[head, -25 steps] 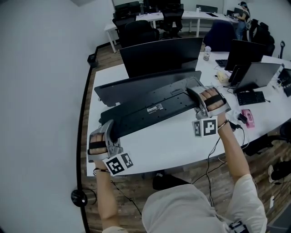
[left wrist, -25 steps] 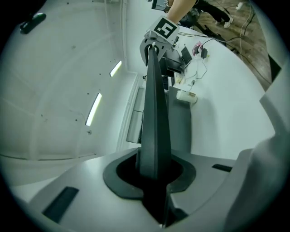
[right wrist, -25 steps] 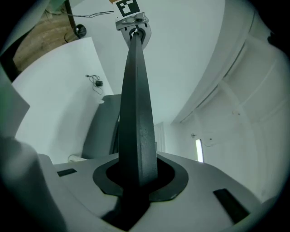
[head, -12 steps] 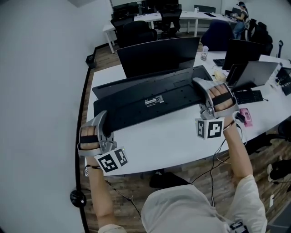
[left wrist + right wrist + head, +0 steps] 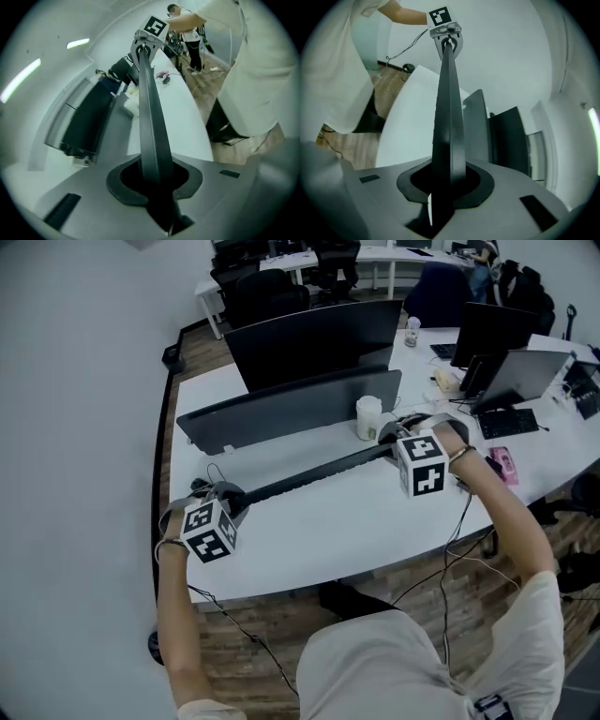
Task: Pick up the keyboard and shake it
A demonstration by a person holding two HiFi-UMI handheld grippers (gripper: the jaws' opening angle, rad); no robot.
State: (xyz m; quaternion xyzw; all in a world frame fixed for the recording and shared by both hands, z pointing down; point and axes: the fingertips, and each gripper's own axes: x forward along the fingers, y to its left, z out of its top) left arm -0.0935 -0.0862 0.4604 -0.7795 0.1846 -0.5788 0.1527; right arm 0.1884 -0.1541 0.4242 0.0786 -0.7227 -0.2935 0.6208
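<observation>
Above the white desk [image 5: 356, 521], both forearms [image 5: 174, 615] slope down; left gripper [image 5: 228, 500] and right gripper [image 5: 392, 434], its jaws just closed tighter, clamp the long black plastic keyboard [image 5: 314, 472] at its ends.

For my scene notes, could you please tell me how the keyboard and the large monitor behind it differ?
The keyboard shows only its thin edge; the monitor shows a broad face. The keyboard is held at both ends; the monitor stands on the desk behind it. Both are dark and wide.

Office, open-plan: you stand at a white desk [image 5: 328, 531]; monitors [image 5: 314, 338] on it, laptop [image 5: 530, 376] at its right end, swivel chairs [image 5: 267, 296] beyond.
</observation>
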